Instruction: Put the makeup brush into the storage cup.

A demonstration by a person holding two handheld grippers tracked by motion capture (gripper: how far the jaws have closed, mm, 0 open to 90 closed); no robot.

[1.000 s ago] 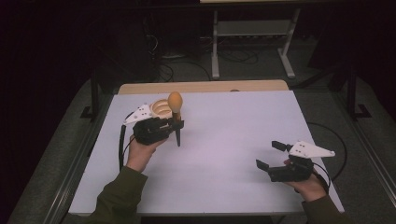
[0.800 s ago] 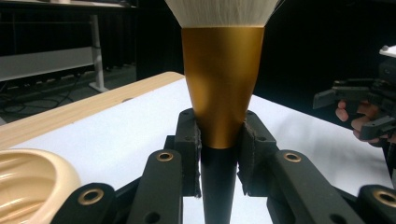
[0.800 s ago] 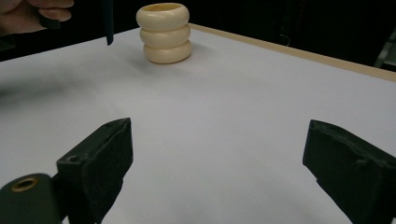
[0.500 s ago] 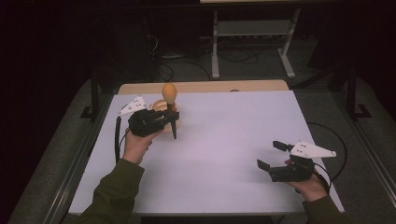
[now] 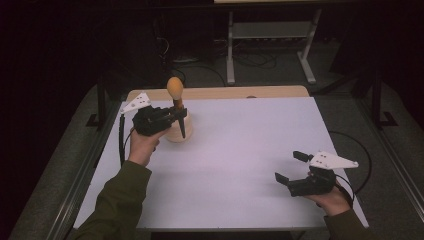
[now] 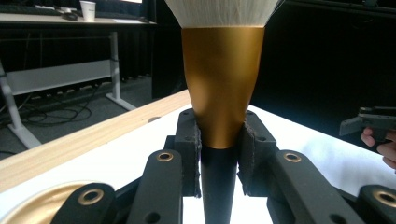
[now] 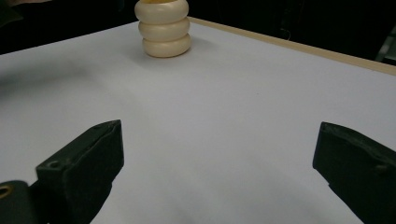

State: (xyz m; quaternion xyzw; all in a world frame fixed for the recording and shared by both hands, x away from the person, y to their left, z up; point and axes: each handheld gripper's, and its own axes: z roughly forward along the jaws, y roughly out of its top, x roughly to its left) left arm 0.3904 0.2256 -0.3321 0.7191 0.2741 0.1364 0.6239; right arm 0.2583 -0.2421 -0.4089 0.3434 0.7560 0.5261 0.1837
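Dark room all round, with a pale metal-framed desk (image 5: 270, 35) and loose cables on the grey floor beyond; the white worktop (image 5: 240, 150) has a strip of bare wood along its far edge.

Far-left part of the worktop: the left tongs (image 5: 176, 116) are held above the surface, closed tight on a makeup brush (image 5: 176, 100). In the left gripper view the pads (image 6: 190, 140) press on either side of the brush where the gold ferrule narrows into the black handle; the white bristles (image 6: 222, 11) fan out at the top. In the high view the brush stands near upright, rounded orange-lit head at the top, dark handle pointing down past the tongs. Just behind and below sits a cream ribbed holder (image 5: 175, 134) on the worktop; the right gripper view shows it as three stacked rounded rings with an open mouth (image 7: 162, 28). The brush tip is at the holder's right side; whether it touches cannot be told. A green sleeve (image 5: 117, 200) runs up to the left hand.

Near-right edge: the right tongs (image 5: 292, 167) are low over bare worktop, well apart from the holder. Their jaws have just been opening and stand wide, nothing between them.
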